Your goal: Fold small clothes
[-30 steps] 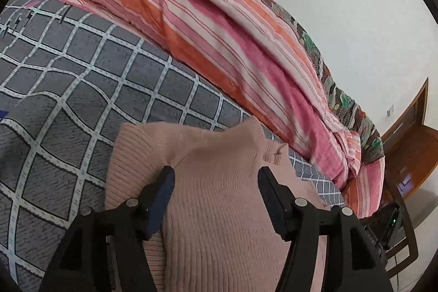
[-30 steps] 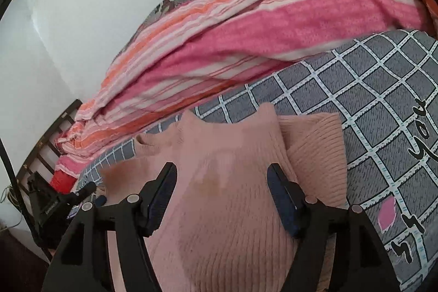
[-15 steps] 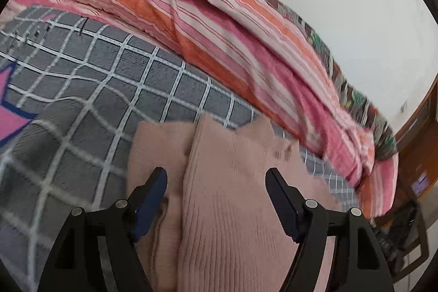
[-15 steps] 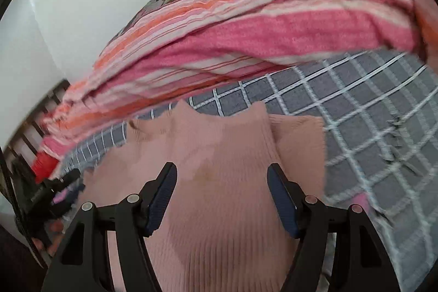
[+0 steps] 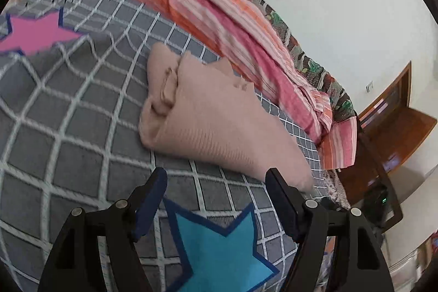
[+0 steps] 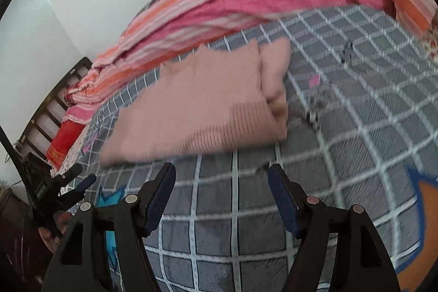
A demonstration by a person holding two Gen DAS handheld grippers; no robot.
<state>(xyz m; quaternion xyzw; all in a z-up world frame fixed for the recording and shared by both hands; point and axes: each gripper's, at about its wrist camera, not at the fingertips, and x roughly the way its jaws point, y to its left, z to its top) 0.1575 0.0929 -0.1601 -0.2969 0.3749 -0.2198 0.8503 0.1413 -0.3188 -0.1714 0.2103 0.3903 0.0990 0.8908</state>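
Note:
A folded pale pink ribbed sweater (image 5: 216,116) lies on the grey checked bedsheet (image 5: 82,144). It also shows in the right wrist view (image 6: 202,103). My left gripper (image 5: 216,199) is open and empty, held back from the sweater's near edge over the sheet. My right gripper (image 6: 221,196) is open and empty too, just short of the sweater's near edge. The left gripper also shows in the right wrist view (image 6: 68,185), at the far left beside the bed.
A striped pink and orange blanket (image 5: 219,4) lies bunched along the wall behind the sweater. A blue star (image 5: 219,245) and a pink star (image 5: 38,34) are printed on the sheet. A wooden chair (image 5: 391,133) stands off the bed's end.
Both grippers have drawn back off the sweater toward me. They were over it and now hover over bare sheet. The sweater lies folded and free.

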